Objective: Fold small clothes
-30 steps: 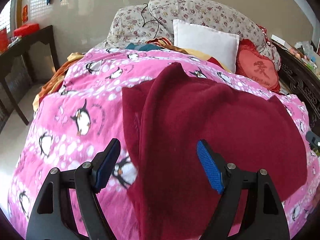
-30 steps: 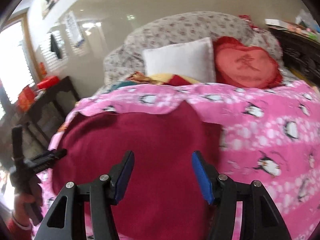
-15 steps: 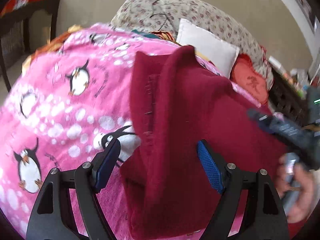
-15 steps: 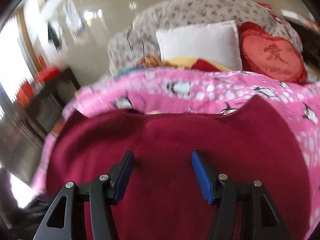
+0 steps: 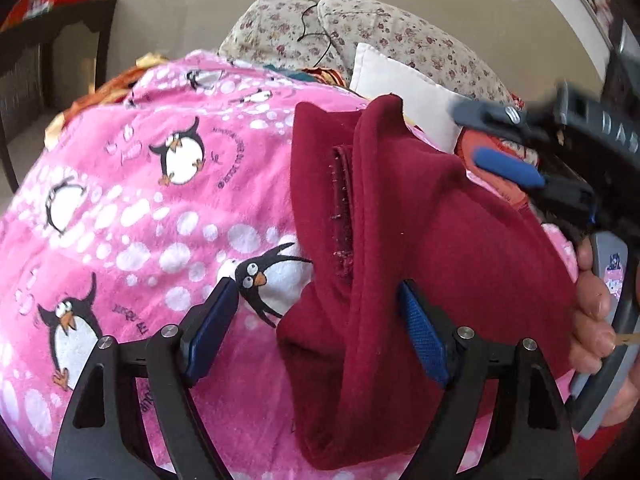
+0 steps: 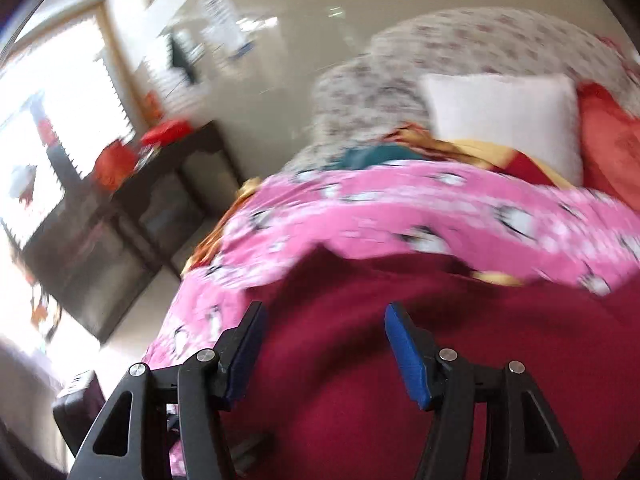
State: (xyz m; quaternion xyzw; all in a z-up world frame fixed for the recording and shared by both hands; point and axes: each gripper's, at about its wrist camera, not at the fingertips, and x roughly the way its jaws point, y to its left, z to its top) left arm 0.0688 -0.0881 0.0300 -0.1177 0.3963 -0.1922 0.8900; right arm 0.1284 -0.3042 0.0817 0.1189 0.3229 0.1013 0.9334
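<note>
1. Both views are fisheye: straight lines bow, dark vignette at the corners.
2. Left wrist view is evenly lit with soft daylight. The pink blanket (image 5: 152,216) and maroon garment (image 5: 420,240) are sharp, colours saturated.
3. Same view: the right gripper (image 5: 500,148) at the right edge is motion-smeared; small ceiling spot reflections glare on the glossy wall (image 5: 180,8).
4. Right wrist view is heavily motion-blurred overall; penguin prints on the blanket smear into streaks.
5. The window (image 6: 44,128) on the left is blown out white and is the main light source.
6. Near black fingers (image 6: 404,344) stay fairly crisp; shadows are soft and shallow.
</note>
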